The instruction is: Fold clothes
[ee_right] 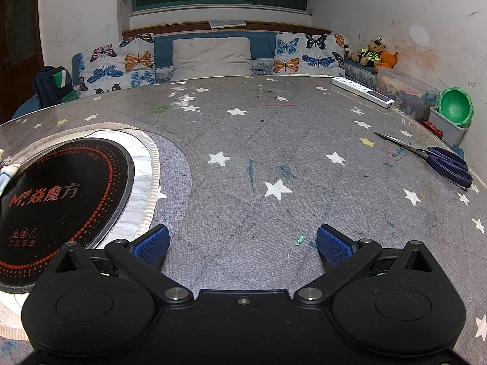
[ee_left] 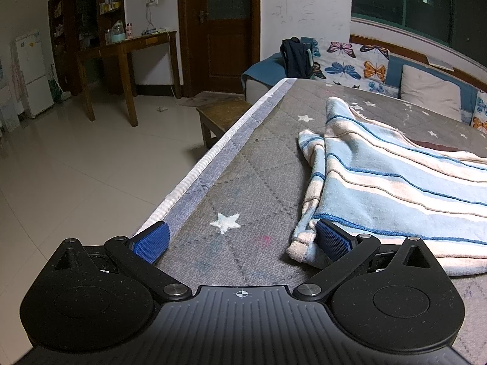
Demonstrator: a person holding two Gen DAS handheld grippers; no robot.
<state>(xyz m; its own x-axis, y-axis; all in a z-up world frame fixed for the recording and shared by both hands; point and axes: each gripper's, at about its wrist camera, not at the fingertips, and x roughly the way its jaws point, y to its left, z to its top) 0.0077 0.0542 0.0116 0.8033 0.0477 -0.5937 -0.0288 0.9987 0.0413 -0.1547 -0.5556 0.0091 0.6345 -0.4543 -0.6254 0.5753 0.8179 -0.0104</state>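
Blue-and-white striped garment (ee_left: 392, 182) lies rumpled on the grey star-patterned tabletop (ee_left: 243, 182)

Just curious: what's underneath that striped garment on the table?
The striped garment lies on the grey star-print table cover. A dark reddish patch peeks out behind it; whatever else it covers is hidden.

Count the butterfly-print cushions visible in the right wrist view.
2. One butterfly cushion leans against the sofa back left of the plain grey pillow; the other butterfly cushion leans right of it. More may be hidden beyond the table edge.
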